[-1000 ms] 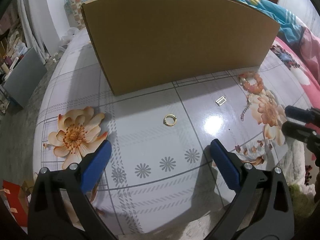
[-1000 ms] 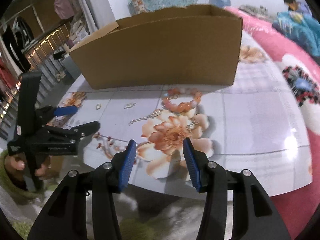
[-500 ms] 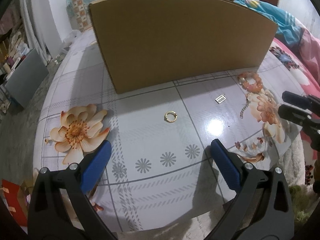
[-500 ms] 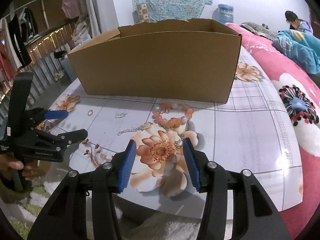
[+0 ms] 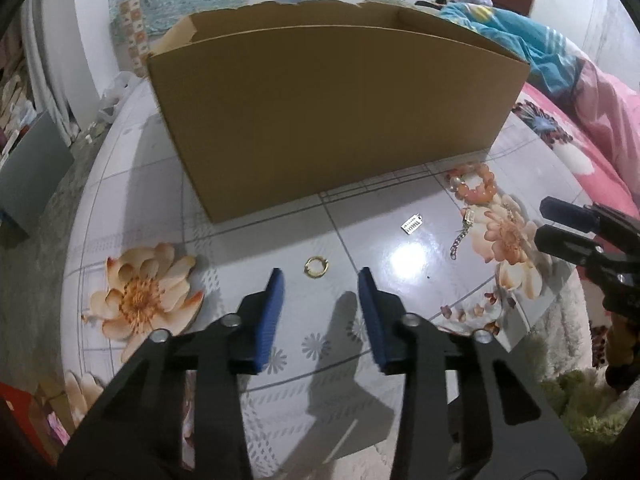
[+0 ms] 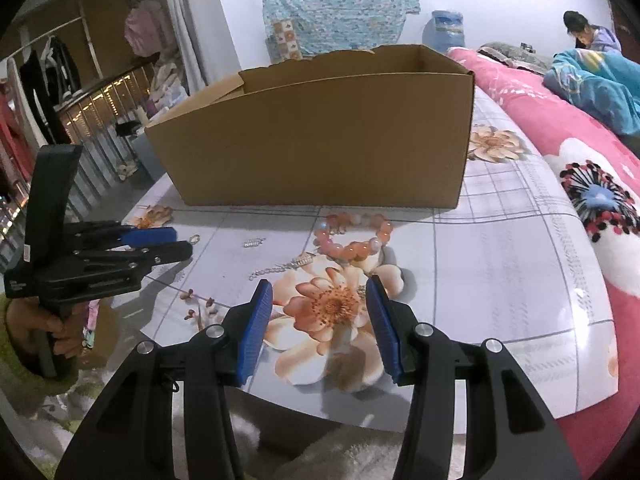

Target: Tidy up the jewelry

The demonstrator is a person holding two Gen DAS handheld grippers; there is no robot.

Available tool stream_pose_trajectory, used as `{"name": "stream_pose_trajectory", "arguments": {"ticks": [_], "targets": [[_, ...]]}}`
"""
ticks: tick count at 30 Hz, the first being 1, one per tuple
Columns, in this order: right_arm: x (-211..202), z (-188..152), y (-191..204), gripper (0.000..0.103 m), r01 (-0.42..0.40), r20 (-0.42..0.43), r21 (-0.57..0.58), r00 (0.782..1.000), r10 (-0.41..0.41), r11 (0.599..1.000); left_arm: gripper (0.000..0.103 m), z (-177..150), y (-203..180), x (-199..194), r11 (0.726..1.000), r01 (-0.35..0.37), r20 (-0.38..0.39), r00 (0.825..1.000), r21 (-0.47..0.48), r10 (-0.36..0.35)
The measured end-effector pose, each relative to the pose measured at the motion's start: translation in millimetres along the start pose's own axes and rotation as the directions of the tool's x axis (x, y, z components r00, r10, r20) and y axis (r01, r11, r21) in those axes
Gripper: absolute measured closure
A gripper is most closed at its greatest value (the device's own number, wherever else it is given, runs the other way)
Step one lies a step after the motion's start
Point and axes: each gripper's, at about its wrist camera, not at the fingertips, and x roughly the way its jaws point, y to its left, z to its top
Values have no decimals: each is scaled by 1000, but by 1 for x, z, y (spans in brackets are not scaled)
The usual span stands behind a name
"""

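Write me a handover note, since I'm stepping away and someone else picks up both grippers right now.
Left gripper: open, empty, lined up just short of the gold ring.
Right gripper: open, empty, over the flower print, short of the bead bracelet.
On the tablecloth: ring, small silver charm, silver chain, bracelet, all in front of the cardboard box.
Done: nothing picked up, judging by the four loose pieces.
Left: probably grasp each and move it into the box.

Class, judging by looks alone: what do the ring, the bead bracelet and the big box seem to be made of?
Ring: probably gold-toned metal; yellow and shiny.
Bead bracelet: polished stone or glass, hard to say; glossy, translucent orange-pink beads.
Box: plain brown cardboard; matte, with a ragged torn top edge.
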Motion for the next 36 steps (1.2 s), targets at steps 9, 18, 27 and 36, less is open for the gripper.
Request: {"name": "stream_pose_trajectory", "arguments": {"ticks": [9, 18, 27, 36], "targets": [[6, -5, 0, 55, -17, -10, 9, 1000, 17, 1000, 83, 8, -7, 10, 998, -58, -39, 998, 34, 59], [8, -8, 1, 55, -22, -15, 23, 1000, 22, 999, 93, 14, -16, 15, 995, -74, -42, 996, 72, 77], [3, -5, -4, 55, 15, -6, 11, 1000, -15, 1000, 94, 9, -19, 12, 991, -91, -13, 996, 100, 93], [30, 14, -10, 77, 48, -105, -59, 993, -54, 997, 93, 8, -15, 12, 995, -71, -10, 997, 74, 72]]}}
